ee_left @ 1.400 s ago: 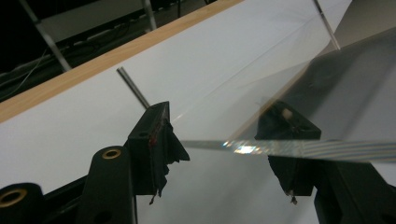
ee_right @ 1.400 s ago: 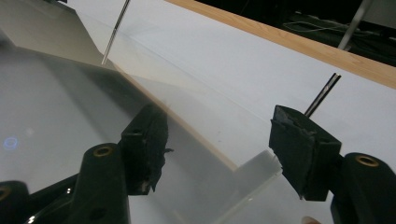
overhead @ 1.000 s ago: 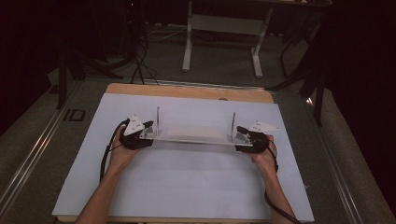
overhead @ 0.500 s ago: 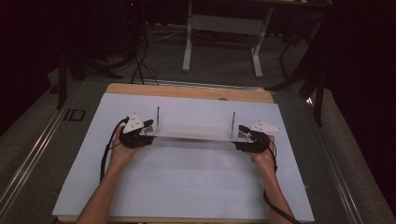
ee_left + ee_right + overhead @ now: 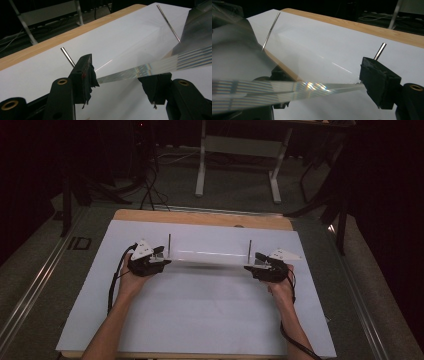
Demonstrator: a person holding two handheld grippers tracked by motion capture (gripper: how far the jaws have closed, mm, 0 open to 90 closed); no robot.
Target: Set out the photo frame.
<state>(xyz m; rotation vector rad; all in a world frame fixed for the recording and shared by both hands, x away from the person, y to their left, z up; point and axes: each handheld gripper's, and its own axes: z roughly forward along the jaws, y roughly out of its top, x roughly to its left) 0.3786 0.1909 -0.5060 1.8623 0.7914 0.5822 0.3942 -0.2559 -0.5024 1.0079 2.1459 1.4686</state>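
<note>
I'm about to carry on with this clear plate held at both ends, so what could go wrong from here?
1. The clear plate seems held only by its end edges: the left gripper and right gripper each pinch little; uneven motion could let it slip.
2. Two thin metal pins stand up from the plate; tilting might loosen them.
3. The plate is nearly invisible over the white sheet, so judging height is hard.

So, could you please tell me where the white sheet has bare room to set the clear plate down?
The white sheet is bare between the forearms, nearer the person than the clear plate, and beyond it toward the wooden edge. Crowded: both plate ends, at the left gripper, right gripper and two metal pins.
</note>
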